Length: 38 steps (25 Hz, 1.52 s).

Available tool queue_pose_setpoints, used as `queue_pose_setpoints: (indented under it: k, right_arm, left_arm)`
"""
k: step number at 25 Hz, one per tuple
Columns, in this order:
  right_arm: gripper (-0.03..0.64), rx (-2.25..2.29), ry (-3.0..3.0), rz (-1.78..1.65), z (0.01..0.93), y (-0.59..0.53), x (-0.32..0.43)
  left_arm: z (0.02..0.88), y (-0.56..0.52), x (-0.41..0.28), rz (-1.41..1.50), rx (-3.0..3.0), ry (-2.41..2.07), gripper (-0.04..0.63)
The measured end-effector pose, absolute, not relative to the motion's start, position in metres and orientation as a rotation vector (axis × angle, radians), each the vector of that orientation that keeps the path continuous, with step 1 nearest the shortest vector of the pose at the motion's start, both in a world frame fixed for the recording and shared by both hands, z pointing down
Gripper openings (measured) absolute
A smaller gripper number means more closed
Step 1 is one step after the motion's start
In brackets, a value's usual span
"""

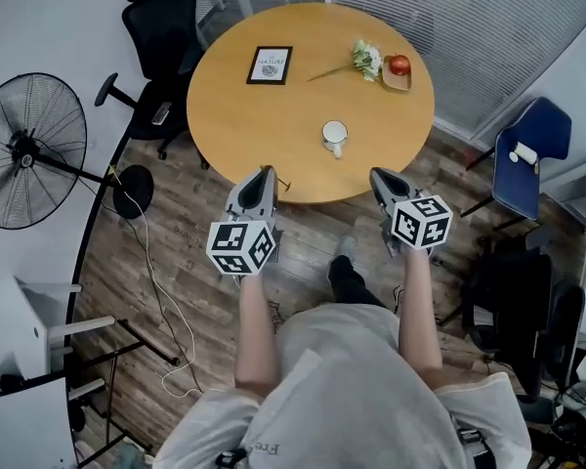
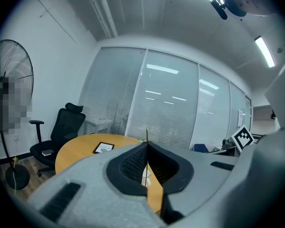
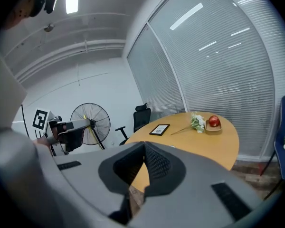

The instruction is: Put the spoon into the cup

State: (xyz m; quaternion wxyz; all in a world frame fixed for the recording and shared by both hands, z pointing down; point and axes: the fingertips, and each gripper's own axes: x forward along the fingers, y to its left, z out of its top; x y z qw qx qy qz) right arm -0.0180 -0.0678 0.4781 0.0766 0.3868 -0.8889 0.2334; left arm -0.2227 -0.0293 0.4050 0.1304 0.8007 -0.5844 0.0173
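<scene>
A white cup [image 1: 334,135] stands on the round wooden table [image 1: 234,115], near its front edge. My left gripper [image 1: 270,171] hovers over that edge, left of the cup and short of it. In the left gripper view its jaws [image 2: 147,144] are shut on a thin, edge-on sliver that looks like the spoon [image 2: 147,134], which pokes up past the tips. A small dark end of it shows beside the tip in the head view. Part of the cup [image 2: 145,175] shows low between the pads. My right gripper [image 1: 378,174] is shut and empty, right of the cup.
Toward the back of the table lie a framed picture [image 1: 271,64], a white flower [image 1: 366,59] and an apple on a small tray [image 1: 398,66]. A black office chair [image 1: 161,27] and a standing fan [image 1: 24,149] are at the left, a blue chair [image 1: 527,154] at the right.
</scene>
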Motion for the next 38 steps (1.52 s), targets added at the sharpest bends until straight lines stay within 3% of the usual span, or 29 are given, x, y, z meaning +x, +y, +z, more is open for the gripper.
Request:
queue_pose_setpoints:
  k: [19,38]
  right_arm:
    - [-0.003,1.081,-2.66,0.74,0.497,-0.233,-0.001]
    - [-0.003,1.059,-2.705,0.794,0.51,-0.261,0.007]
  left_arm:
    - [0.416,-0.193,-0.193,0.057,2.308,-1.692,0.009]
    - [0.433,-0.244,-0.158,0.058,2.363,-1.624,0.009]
